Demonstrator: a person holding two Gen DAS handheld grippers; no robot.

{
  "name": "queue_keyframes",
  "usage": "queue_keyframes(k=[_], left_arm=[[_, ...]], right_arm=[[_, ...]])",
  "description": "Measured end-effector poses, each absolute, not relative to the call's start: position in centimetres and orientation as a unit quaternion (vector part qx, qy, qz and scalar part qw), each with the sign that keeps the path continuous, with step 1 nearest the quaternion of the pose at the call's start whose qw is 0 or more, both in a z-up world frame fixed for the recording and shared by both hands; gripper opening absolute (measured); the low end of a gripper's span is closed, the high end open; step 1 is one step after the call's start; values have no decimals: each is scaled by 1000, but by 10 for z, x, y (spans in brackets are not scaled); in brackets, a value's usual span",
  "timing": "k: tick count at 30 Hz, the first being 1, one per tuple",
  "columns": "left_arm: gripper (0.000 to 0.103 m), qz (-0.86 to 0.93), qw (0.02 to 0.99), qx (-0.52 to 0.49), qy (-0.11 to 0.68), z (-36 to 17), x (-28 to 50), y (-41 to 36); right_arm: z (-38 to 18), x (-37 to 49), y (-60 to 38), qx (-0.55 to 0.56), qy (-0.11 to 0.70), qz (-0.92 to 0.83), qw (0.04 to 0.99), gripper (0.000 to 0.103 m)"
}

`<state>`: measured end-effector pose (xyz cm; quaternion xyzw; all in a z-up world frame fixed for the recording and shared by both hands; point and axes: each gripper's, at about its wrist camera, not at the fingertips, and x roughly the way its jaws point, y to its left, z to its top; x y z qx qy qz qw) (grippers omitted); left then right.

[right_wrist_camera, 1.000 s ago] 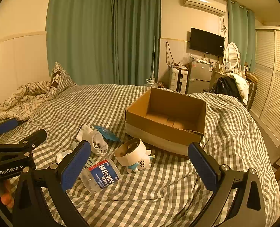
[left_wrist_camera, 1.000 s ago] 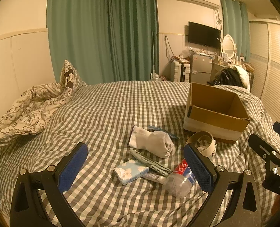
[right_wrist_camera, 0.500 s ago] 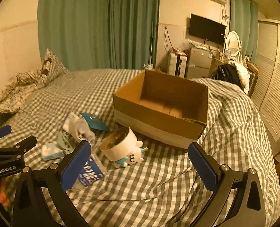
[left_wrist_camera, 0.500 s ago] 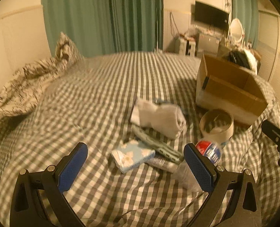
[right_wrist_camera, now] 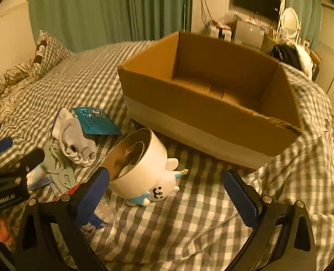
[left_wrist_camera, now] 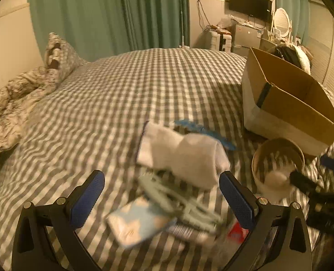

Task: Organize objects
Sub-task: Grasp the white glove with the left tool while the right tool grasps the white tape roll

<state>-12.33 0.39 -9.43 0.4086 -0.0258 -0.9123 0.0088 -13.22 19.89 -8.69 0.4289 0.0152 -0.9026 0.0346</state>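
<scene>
On the bed, covered by a grey and white checked sheet, a small heap of things lies near the cameras. The left tongs are wide open and hold nothing; between their blue pads the left wrist view shows a folded white sock, a pale grey plastic tool under the sock's near edge, and a light blue tissue packet at the near side. This part of the view is blurred, so small details cannot be told. A blue flat packet lies partly on the far end of the sock.

The right tongs are also wide open and empty. Between their pads lies a white roll of tape on its side, its opening turned to the left, and it touches a small white toy figure with a drawn face. A clear plastic bottle with a red and blue label is partly hidden behind the left pad of the right tongs.

The open cardboard box stands on the bed just beyond the tape roll, to the right of the heap, and its inside looks empty. A patterned blanket and a pillow lie at the far left, and green curtains hang behind the bed
</scene>
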Motion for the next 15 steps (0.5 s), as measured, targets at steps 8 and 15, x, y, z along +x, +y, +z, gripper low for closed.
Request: queue_keyframes(k=[8,15], left_arm=[[101,-900,-38,434,-36,-120,-160,28],[67,-889,-85,450,-13,-131,-160,31]], right_arm=[[-105,-147,190,460,-4,-886,62,59],[-92,-131,185,435,10,-899,60,23]])
